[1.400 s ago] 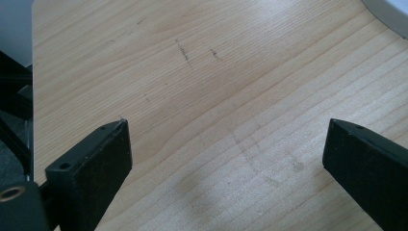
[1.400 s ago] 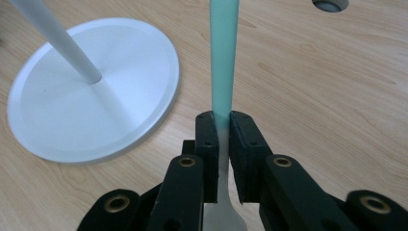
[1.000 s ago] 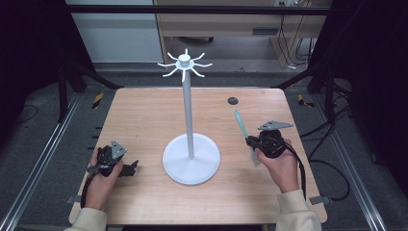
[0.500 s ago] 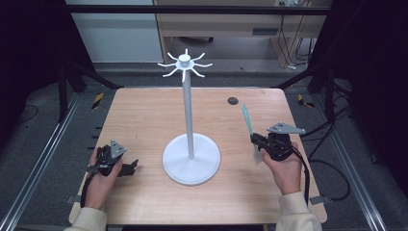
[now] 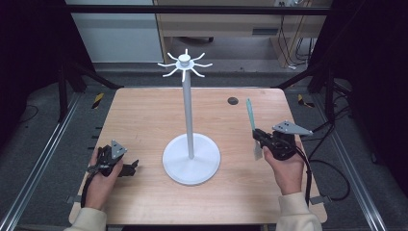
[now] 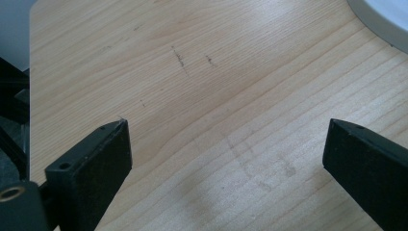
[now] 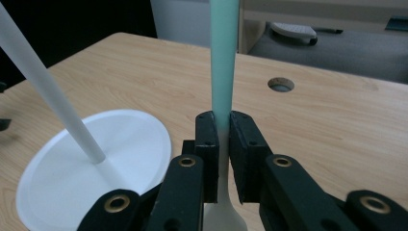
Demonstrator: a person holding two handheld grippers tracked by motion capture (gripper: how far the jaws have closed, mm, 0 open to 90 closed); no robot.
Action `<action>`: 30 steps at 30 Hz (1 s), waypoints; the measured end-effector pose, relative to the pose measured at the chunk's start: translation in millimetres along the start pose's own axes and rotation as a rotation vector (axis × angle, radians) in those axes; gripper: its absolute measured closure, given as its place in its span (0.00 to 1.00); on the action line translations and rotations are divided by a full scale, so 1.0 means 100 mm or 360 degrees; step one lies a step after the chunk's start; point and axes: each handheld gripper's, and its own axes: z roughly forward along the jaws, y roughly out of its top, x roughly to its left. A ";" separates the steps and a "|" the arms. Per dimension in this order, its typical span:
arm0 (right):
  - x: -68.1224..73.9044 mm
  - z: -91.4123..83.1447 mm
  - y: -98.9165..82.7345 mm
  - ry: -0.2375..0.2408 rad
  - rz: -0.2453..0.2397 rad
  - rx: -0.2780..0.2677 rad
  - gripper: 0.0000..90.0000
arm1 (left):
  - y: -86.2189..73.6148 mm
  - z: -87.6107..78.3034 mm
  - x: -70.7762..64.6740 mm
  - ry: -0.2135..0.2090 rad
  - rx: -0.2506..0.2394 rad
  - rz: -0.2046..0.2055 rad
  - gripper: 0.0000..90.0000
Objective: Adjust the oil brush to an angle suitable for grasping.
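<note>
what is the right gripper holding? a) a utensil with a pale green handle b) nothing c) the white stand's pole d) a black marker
a: in the right gripper view the right gripper has its jaws closed on the utensil, whose pale green handle rises upright, apart from the white stand.

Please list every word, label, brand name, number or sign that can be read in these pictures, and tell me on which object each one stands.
There is no readable text.
The white stand, the pale green utensil clamped in the right gripper, the left gripper and the wooden table bear no visible print.
The yellow-black strips on the floor are stripes, not letters.
</note>
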 end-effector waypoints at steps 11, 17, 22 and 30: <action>0.06 -0.09 0.10 0.0029 -0.0006 -0.0091 0.92 | 0.00 0.01 0.00 -0.0007 0.0004 0.0005 0.03; 0.09 -0.12 0.14 0.0051 -0.0010 -0.0116 0.92 | 0.00 0.01 0.01 -0.0005 0.0002 0.0006 0.03; 0.12 -0.15 0.17 0.0063 -0.0021 -0.0140 0.92 | 0.00 0.02 0.00 -0.0003 0.0012 0.0021 0.03; 0.19 -0.20 0.26 0.0095 -0.0052 -0.0187 0.92 | 0.00 0.02 0.01 0.0007 0.0014 0.0018 0.03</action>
